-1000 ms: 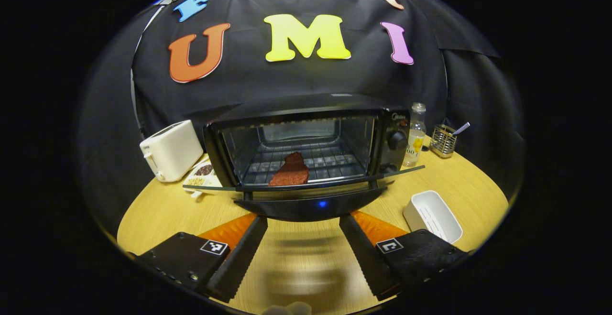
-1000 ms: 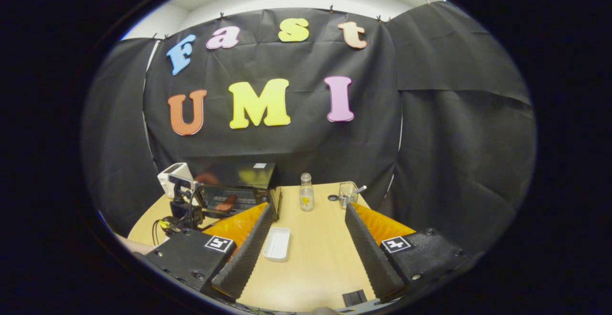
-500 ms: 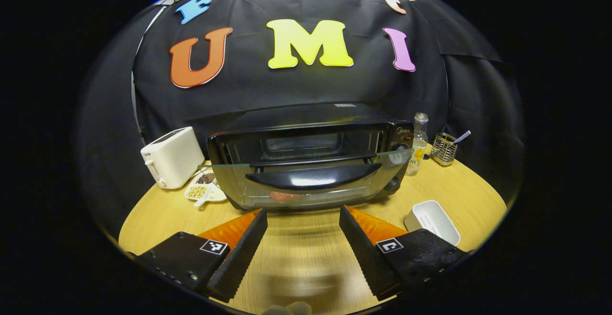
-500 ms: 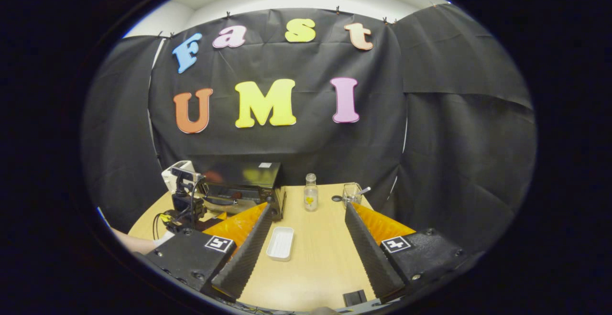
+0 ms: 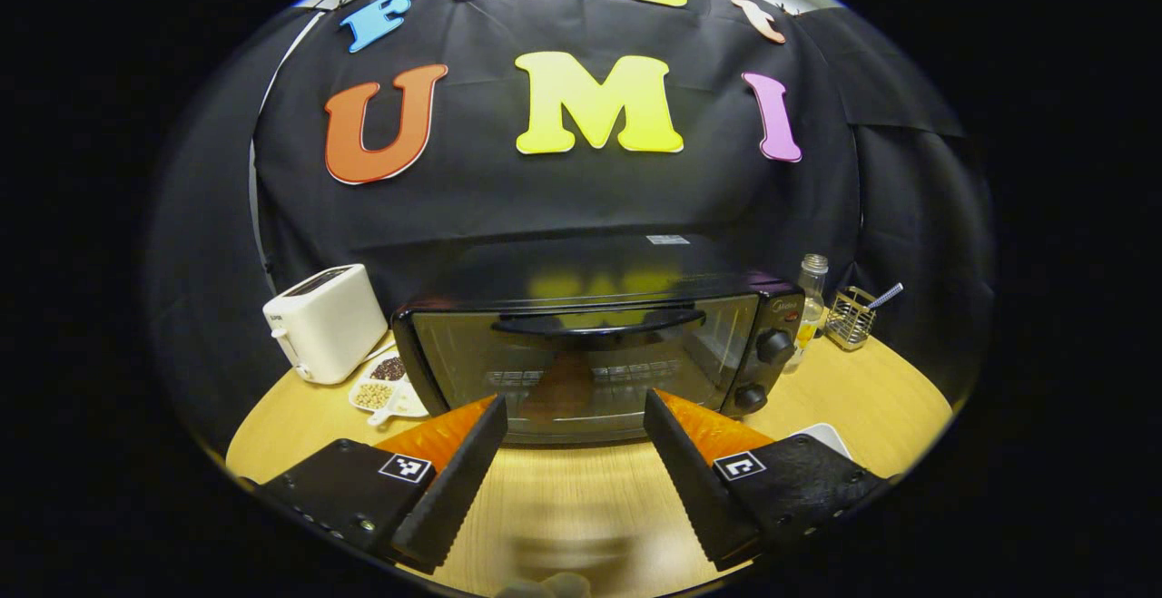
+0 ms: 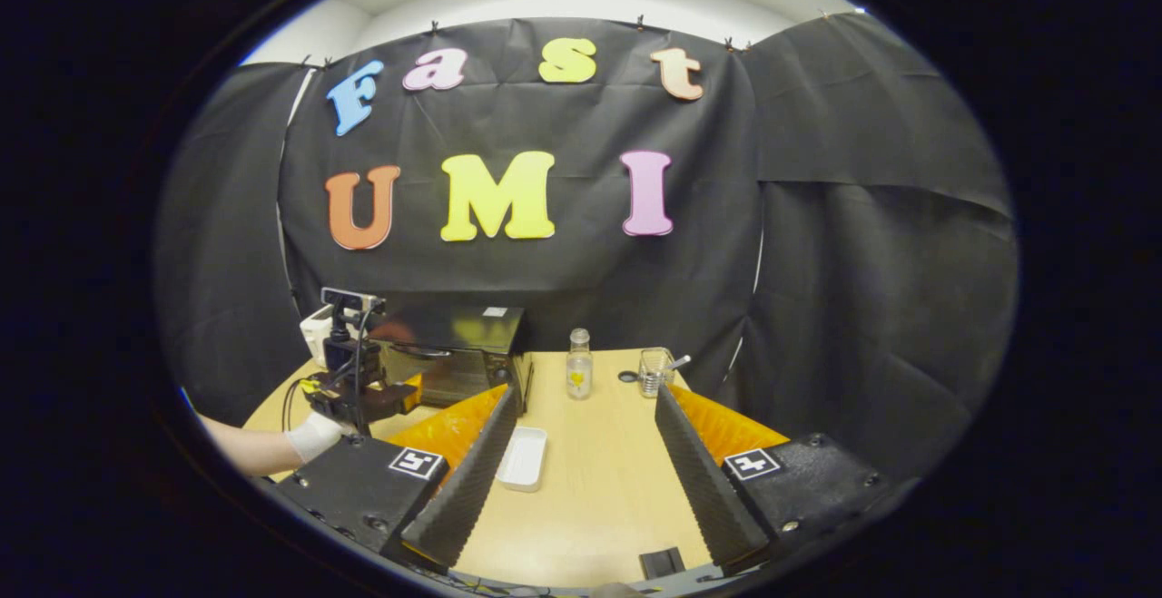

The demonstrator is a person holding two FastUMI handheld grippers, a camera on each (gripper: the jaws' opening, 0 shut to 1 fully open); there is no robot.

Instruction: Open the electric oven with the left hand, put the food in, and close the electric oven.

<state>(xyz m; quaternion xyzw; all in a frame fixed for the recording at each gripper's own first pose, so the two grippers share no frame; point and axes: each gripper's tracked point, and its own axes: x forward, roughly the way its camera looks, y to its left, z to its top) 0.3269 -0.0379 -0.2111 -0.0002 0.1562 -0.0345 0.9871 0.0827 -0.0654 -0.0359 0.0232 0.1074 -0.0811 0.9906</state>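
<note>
Oven door up, food inside, both tools empty.

The black electric oven with a glass door [image 5: 590, 353] stands at the back of the round wooden tabletop [image 5: 581, 507], between a white toaster [image 5: 325, 321] and a small glass bottle [image 5: 811, 294]. Its door looks shut, and the reddish-brown slab of food [image 5: 558, 391] shows dimly through the glass on the rack. The left tool [image 5: 574, 471] hovers just in front of the door, fingers spread wide with nothing between them; the right tool [image 6: 581, 480] is likewise spread and empty, well off to the oven's right near a white rectangular tray [image 6: 524, 458]. The door is probably stiff, hinged and breakable glass; the curved black handle [image 5: 599, 321] along its top edge is the place to hold.
</note>
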